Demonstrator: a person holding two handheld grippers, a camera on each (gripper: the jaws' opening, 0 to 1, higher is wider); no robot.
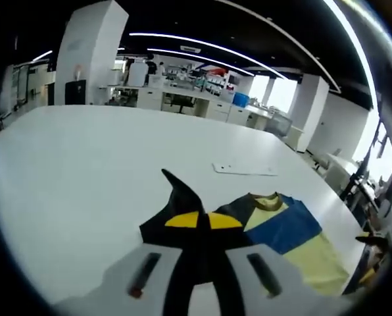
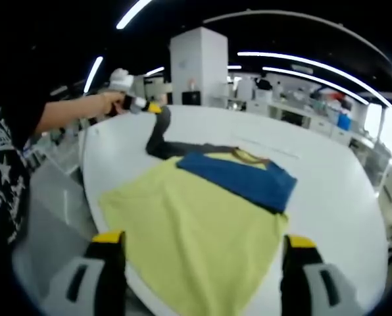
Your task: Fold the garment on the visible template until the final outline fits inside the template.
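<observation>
A garment lies on the white table (image 1: 84, 171), with a yellow body (image 2: 196, 230), a blue panel (image 2: 239, 176) and a black sleeve (image 1: 183, 197). My left gripper (image 1: 202, 221) is shut on the black sleeve, which sticks up in a point between its yellow-tipped jaws. In the right gripper view a person's hand holds that left gripper (image 2: 143, 105) at the garment's far corner, the dark sleeve (image 2: 158, 135) pulled up towards it. My right gripper (image 2: 202, 242) is open, its jaws wide apart over the yellow hem at the table's near edge.
A thin white flat sheet (image 1: 243, 170) lies on the table beyond the garment. The person's arm and dark printed shirt (image 2: 5, 171) stand at the table's left side. Desks, a white pillar (image 2: 196, 66) and shelves fill the room behind.
</observation>
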